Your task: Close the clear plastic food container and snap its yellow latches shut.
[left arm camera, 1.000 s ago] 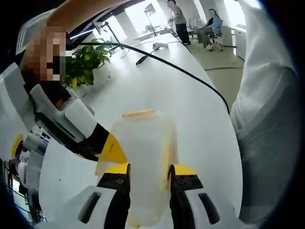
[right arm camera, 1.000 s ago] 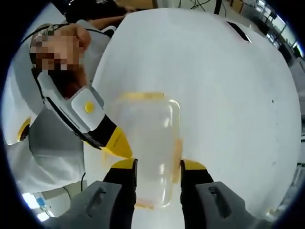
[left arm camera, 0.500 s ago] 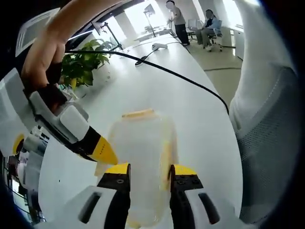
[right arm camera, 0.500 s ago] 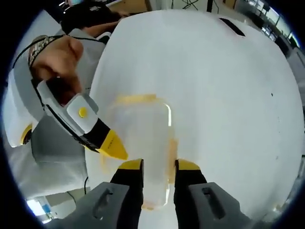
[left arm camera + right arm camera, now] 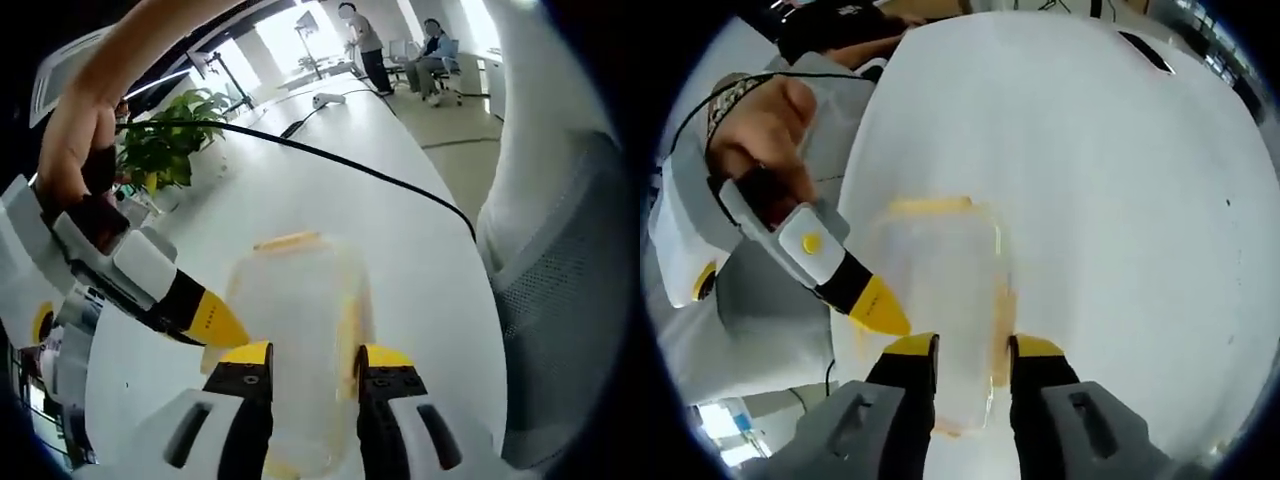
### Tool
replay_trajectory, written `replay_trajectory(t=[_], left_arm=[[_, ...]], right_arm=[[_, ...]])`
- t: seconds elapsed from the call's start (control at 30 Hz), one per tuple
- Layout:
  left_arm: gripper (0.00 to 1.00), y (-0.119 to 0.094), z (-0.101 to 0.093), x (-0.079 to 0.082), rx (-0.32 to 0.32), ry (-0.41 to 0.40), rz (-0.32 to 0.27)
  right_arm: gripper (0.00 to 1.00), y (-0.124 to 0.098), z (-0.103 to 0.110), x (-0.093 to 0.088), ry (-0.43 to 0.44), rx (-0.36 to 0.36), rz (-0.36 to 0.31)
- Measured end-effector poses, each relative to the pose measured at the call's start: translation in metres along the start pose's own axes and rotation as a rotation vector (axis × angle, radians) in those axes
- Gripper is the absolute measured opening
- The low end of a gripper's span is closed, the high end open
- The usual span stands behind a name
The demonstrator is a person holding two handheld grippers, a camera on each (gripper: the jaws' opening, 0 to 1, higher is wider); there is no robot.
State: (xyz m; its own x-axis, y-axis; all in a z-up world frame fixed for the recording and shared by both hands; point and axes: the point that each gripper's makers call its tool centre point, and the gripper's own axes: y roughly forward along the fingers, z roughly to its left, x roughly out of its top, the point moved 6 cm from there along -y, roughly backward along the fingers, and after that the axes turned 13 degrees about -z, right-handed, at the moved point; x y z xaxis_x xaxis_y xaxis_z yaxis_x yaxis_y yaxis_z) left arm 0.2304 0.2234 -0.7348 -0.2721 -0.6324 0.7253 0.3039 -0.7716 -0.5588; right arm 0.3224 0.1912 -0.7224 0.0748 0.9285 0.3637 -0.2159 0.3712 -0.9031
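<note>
Container [image 5: 300, 330] lies on white table [image 5: 400, 230], lid already down. Long axis runs straight ahead of each gripper, same line as jaws.

Left gripper [image 5: 310, 385]: jaws spread, straddling near end of container, yellow tips at its sides. Right gripper [image 5: 962, 365]: jaws spread the same way, over opposite near end.

Far yellow latch [image 5: 288, 241] at end away from left gripper. Side latch [image 5: 1002, 320] just beside right gripper, so right hand nearer to it.

Firm contact with walls: cannot tell.

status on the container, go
Left gripper and right gripper each straddle an end of the clear food container, jaws parted. Lid down on white table. Black cable behind, clear of it.
</note>
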Motion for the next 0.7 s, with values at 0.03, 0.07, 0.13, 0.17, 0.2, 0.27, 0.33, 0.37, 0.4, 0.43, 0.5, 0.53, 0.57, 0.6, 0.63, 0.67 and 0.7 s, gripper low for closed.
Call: replay_trajectory(t=[0.03, 0.07, 0.13, 0.17, 0.2, 0.27, 0.33, 0.37, 0.4, 0.43, 0.5, 0.53, 0.57, 0.6, 0.63, 0.67, 0.7], left_arm=[[0.26, 0.0004, 0.0007, 0.0, 0.002, -0.001, 0.0], [0.26, 0.0016, 0.0021, -0.0003, 0.008, 0.0, -0.001], [0.25, 0.0027, 0.0043, -0.0001, 0.008, 0.001, 0.001], [0.25, 0.0023, 0.0044, -0.0002, 0.012, 0.01, 0.003], [0.25, 0.0022, 0.0048, -0.0007, 0.016, 0.008, 0.003], [0.25, 0.0021, 0.0056, -0.0009, 0.018, 0.005, 0.002], [0.25, 0.0021, 0.0063, -0.001, 0.018, 0.002, 0.001], [0.25, 0.0022, 0.0061, -0.0009, 0.016, 0.002, 0.001], [0.25, 0.0022, 0.0061, -0.0009, 0.015, 0.004, 0.001], [0.25, 0.0023, 0.0059, -0.001, 0.014, 0.006, 0.001], [0.25, 0.0029, 0.0047, -0.0014, 0.016, 0.018, 0.003], [0.25, 0.0032, 0.0042, -0.0014, 0.019, 0.022, 0.006], [0.25, 0.0031, 0.0043, -0.0015, 0.02, 0.022, 0.007], [0.25, 0.0029, 0.0046, -0.0018, 0.02, 0.019, 0.005], [0.25, 0.0028, 0.0049, -0.0022, 0.018, 0.015, 0.003], [0.25, 0.0025, 0.0051, -0.0026, 0.015, 0.01, 0.0], [0.25, 0.0027, 0.0048, -0.0026, 0.012, 0.012, -0.002]], right_arm=[[0.28, 0.0002, -0.0002, -0.0006, -0.005, 0.002, 0.0], [0.31, 0.0008, -0.0001, -0.0006, -0.001, 0.004, 0.003], [0.35, 0.001, 0.0012, -0.0075, -0.027, 0.008, 0.062], [0.36, 0.0012, 0.0009, -0.004, -0.009, 0.007, 0.035], [0.36, 0.0019, 0.0001, -0.0037, -0.04, 0.013, 0.032], [0.35, 0.0019, 0.0006, -0.004, -0.045, 0.006, 0.022], [0.35, 0.0015, 0.0004, -0.0052, -0.053, 0.002, 0.016], [0.34, 0.0017, 0.0001, -0.0055, -0.05, 0.001, 0.013], [0.34, 0.0019, -0.0014, -0.0038, -0.042, -0.003, 0.011], [0.33, 0.0021, -0.0016, -0.0038, -0.044, -0.004, 0.01], [0.31, 0.0024, -0.0016, -0.0041, -0.046, -0.006, 0.007], [0.29, 0.0016, -0.001, -0.0055, -0.049, -0.004, 0.004], [0.27, 0.0012, -0.0024, -0.0059, -0.04, -0.002, 0.001], [0.26, 0.0012, -0.0031, -0.0055, -0.037, -0.002, 0.001], [0.25, 0.0017, -0.0023, -0.005, -0.032, -0.006, 0.005], [0.24, 0.0023, -0.0031, -0.0034, -0.042, -0.009, 0.014], [0.23, 0.0019, -0.0042, -0.0029, -0.037, -0.013, 0.016]])
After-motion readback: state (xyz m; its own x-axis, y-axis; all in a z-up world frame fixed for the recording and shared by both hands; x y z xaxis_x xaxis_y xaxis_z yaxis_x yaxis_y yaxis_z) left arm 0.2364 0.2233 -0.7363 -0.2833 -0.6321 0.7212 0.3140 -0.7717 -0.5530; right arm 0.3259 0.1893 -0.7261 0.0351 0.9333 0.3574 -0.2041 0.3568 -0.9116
